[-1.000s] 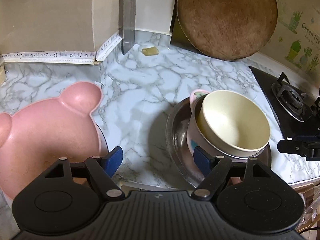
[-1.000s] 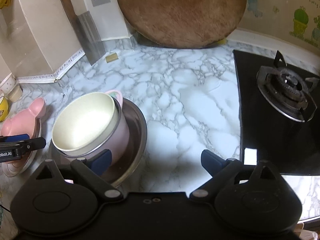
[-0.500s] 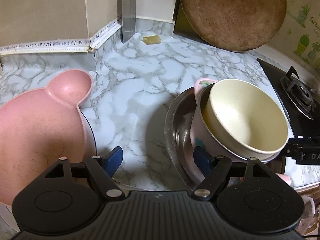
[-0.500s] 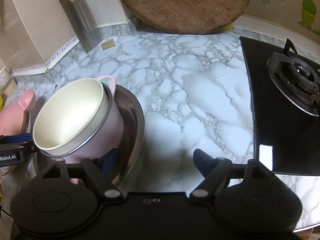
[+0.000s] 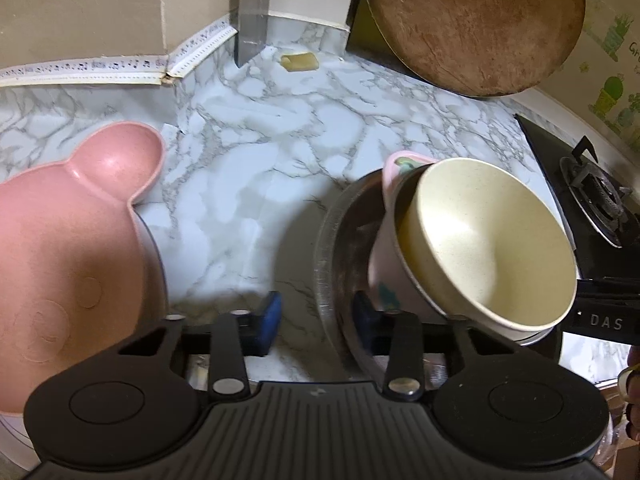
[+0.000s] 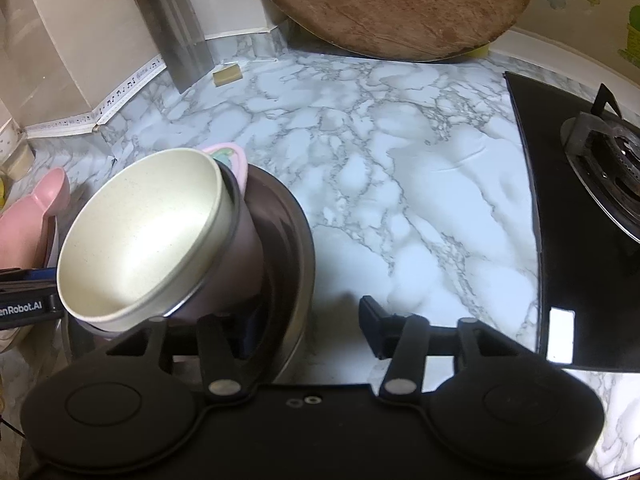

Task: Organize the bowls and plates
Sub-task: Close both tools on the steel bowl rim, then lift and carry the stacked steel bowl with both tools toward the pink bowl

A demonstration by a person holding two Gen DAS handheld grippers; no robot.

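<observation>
A steel bowl (image 5: 332, 232) stands on the marble counter. Inside it is a pink cup (image 5: 384, 268) with a cream bowl (image 5: 492, 248) nested in it, leaning. My left gripper (image 5: 316, 314) straddles the steel bowl's left rim, one blue pad outside on the counter and one inside; its jaws are closing and do not visibly press on the rim. My right gripper (image 6: 310, 326) straddles the opposite rim of the steel bowl (image 6: 296, 232) the same way, jaws closing with a gap left. A pink bear-shaped plate (image 5: 68, 240) lies to the left.
A round wooden cutting board (image 5: 476, 20) and a cleaver (image 5: 250, 12) lean at the back wall, with a small yellowish block (image 5: 299, 61) near them. A black gas stove (image 6: 592, 184) takes the right side. The counter's front edge runs just under both grippers.
Both grippers have come down and closer to the steel bowl. Their jaws have narrowed around its opposite rims. The dishes have stayed where they were.
</observation>
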